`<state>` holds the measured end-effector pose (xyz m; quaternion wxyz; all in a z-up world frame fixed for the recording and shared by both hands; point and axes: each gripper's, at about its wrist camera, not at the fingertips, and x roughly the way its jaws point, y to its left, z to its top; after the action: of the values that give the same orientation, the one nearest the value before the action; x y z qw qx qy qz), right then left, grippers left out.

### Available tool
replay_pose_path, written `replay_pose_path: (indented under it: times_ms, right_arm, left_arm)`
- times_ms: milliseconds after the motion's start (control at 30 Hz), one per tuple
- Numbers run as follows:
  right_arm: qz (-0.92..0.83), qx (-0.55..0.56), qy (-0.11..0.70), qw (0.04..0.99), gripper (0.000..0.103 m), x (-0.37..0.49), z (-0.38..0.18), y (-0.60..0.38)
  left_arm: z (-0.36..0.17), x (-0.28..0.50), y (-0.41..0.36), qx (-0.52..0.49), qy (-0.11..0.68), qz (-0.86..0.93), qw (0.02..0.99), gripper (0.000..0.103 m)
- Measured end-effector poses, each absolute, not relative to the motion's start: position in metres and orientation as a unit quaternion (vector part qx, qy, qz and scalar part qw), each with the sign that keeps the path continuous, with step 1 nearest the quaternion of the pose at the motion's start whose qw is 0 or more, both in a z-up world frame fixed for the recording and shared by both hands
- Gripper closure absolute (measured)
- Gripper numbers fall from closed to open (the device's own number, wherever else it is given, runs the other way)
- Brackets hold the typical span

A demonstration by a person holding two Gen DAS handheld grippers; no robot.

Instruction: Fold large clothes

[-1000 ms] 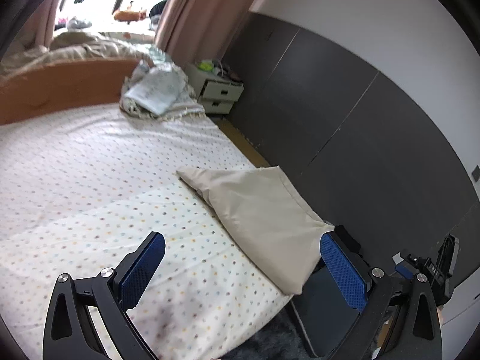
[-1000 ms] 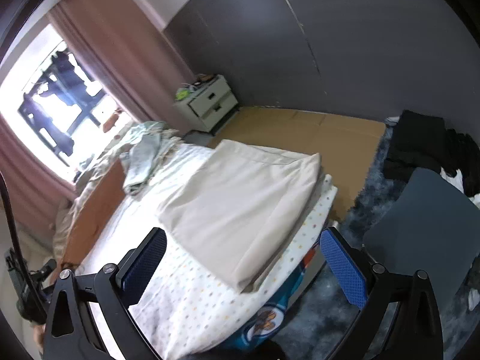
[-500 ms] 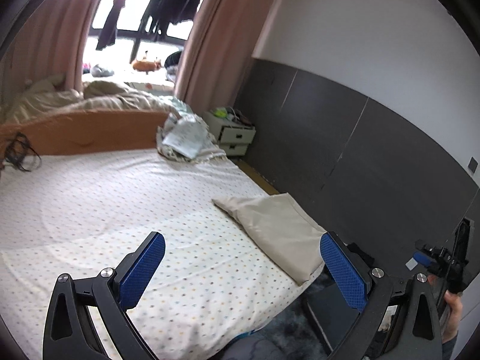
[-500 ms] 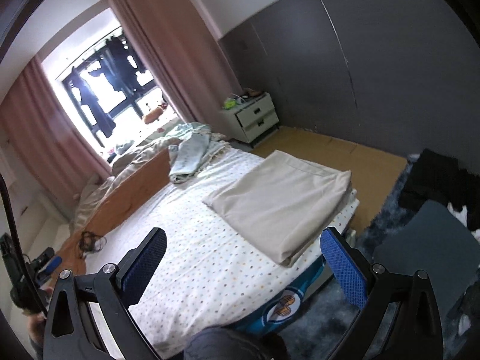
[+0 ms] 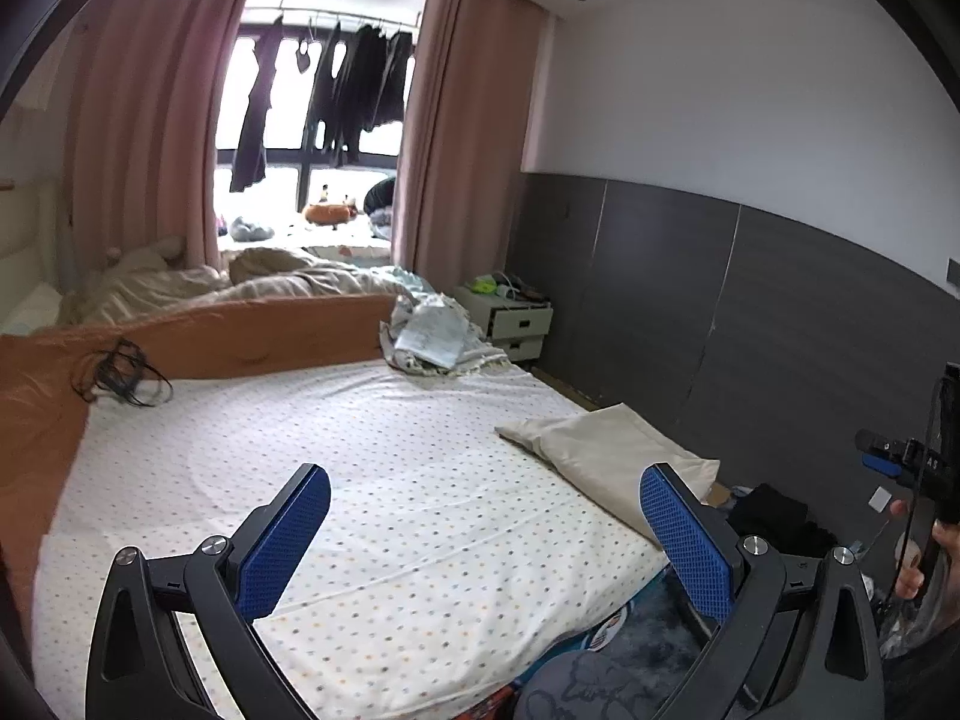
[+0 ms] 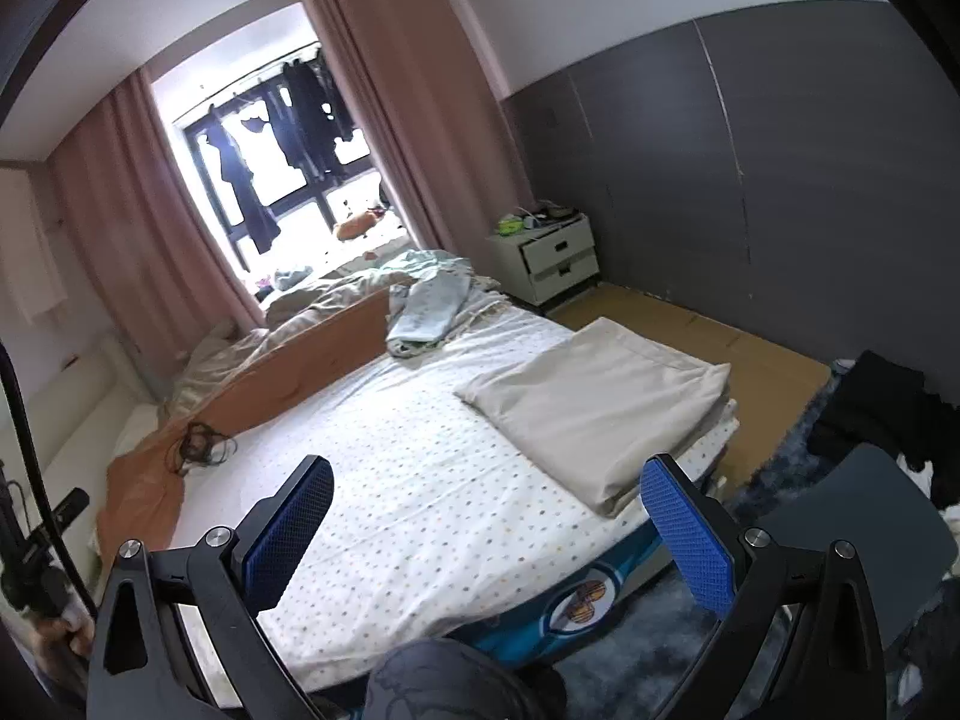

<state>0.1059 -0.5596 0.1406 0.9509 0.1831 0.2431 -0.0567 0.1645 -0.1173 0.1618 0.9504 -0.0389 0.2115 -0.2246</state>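
A bed point(image 5: 372, 480) with a dotted white sheet is filling most of both views, and its near left corner is running out of frame. An orange blanket point(image 5: 240, 336) is lying along its far and left edges, with a tangle of dark cable point(image 5: 120, 375) sitting on it. The folded beige garment point(image 6: 600, 402) is resting flat at the right edge of the bed, near the near corner, its layers stacked. A crumpled pale blue cloth point(image 6: 429, 306) is lying at the far right corner of the bed. Beyond it, a white nightstand point(image 6: 555, 258) is standing against the dark wall, both drawers slightly pulled out; what is inside them cannot be made out, and the small items on its top are too small to name. Dark clothes point(image 6: 876, 414) are lying heaped on the floor to the right, partly cut off by a grey panel.

The left hand-held gripper point(image 5: 483, 537) is hanging released above the near edge of the bed, jaws wide apart and grasping nothing. The right hand-held gripper point(image 6: 486, 534) is likewise spread wide and empty, well apart from the garment.
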Motion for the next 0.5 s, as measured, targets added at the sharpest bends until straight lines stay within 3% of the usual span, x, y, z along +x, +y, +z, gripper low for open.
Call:
replay_pose_path:
  times_ms: [500]
  right_arm:
    - [-0.013,0.161,0.212,0.964,0.000,0.060,0.130,-0.500]
  left_arm:
    - [0.149,0.090,-0.072,-0.008,0.159,-0.175,0.972,0.000]
